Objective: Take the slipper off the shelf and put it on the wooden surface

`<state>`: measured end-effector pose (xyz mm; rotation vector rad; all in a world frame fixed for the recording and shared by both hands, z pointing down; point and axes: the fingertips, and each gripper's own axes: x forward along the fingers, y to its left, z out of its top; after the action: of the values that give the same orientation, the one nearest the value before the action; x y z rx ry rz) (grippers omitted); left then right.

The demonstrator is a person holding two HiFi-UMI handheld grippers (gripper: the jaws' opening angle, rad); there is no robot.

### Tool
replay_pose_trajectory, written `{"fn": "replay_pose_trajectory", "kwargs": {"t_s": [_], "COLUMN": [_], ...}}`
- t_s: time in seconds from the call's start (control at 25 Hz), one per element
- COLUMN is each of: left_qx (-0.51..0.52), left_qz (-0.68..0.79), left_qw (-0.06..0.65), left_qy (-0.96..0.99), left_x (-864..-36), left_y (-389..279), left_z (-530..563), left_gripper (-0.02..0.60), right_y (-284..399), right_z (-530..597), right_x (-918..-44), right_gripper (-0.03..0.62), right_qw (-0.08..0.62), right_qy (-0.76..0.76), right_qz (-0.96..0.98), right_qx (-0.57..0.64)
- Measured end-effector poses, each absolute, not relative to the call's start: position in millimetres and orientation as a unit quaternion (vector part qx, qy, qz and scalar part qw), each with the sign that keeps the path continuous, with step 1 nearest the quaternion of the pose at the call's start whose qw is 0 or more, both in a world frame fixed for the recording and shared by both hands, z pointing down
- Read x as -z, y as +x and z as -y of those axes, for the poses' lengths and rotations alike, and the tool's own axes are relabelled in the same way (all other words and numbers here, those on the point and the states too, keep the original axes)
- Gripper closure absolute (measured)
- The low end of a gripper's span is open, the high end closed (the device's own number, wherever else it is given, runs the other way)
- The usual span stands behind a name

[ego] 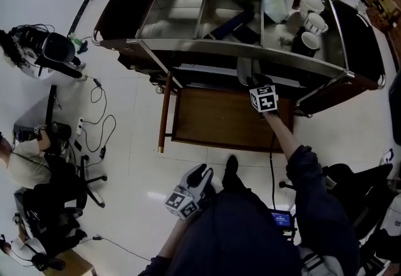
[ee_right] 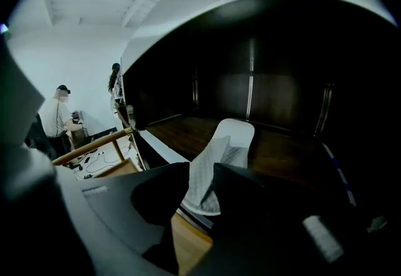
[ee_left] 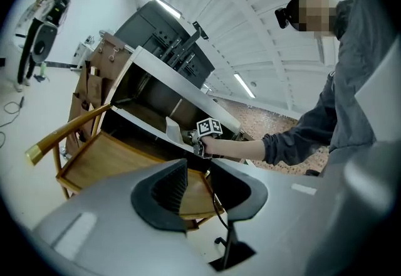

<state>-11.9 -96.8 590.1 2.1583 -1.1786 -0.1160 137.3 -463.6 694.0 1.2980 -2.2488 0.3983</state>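
Note:
A white and grey quilted slipper lies on the dark lower shelf of a cart, its near end hanging over the shelf's edge. My right gripper reaches in under the cart's top with its jaws apart, one on each side of that near end; I see no pad pressing on it. In the head view the slipper shows through the glass just beyond the right gripper. The wooden surface sits lower, in front of the shelf. My left gripper hangs open and empty near my legs.
The cart's glass top carries mugs and a jug at its right end. A wooden rail edges the wooden surface. Cables and an office chair stand on the white floor at left, with a seated person nearby.

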Motion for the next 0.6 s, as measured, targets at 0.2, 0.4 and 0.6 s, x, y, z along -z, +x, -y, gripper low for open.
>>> {"fn": "replay_pose_trajectory", "kwargs": {"t_s": [0.2,0.4,0.6], "left_qx": [0.050,0.060,0.049], "left_qz": [0.493,0.515,0.482], "left_qw": [0.335,0.331,0.338], "left_qy": [0.802,0.789,0.807], "left_x": [-585.6,-593.8,-598.0], "left_y": [-25.7,-37.3,-16.3], "left_z": [105.7,111.0,123.5], "left_gripper": [0.462,0.462,0.463], "right_y": [145.8,151.2,134.1], "right_z": [520.6,529.9,473.2], "right_x": [-713.8,-730.2,-692.6], "right_gripper": [0.488,0.586,0.588], "right_qw": [0.269,0.280,0.211], "right_qy": [0.503,0.527,0.505], "right_qz": [0.805,0.776,0.817], "right_qx": [-0.165,-0.205,-0.184]}}
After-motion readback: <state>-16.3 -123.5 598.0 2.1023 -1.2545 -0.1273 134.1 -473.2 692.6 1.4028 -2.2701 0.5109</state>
